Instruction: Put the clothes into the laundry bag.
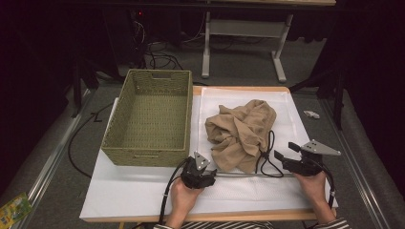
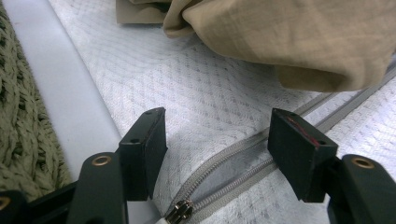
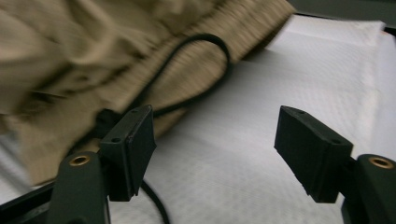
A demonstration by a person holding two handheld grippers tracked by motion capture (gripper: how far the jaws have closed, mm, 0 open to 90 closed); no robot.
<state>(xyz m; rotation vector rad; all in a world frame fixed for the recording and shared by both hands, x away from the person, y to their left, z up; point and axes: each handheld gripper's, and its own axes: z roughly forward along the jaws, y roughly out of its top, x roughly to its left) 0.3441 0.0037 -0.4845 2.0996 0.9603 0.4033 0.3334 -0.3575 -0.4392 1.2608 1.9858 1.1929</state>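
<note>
White mat (image 1: 296, 129) holds the crumpled beige cloth (image 1: 241, 133) at centre, the basket (image 1: 150, 117) at left is empty, and both grippers, left (image 1: 200, 168) and right (image 1: 282, 158), stand open, so packing seems not begun.

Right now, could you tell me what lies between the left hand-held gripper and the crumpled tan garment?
White quilted cover with a grey zipper running across it; nothing else lies before the tan garment. The left gripper view shows this between the open left hand-held gripper.

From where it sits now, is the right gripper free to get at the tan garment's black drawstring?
Probably yes. The right gripper is open, and the black drawstring loops just ahead of it on the white mat, beside the tan garment; nothing lies between.
</note>
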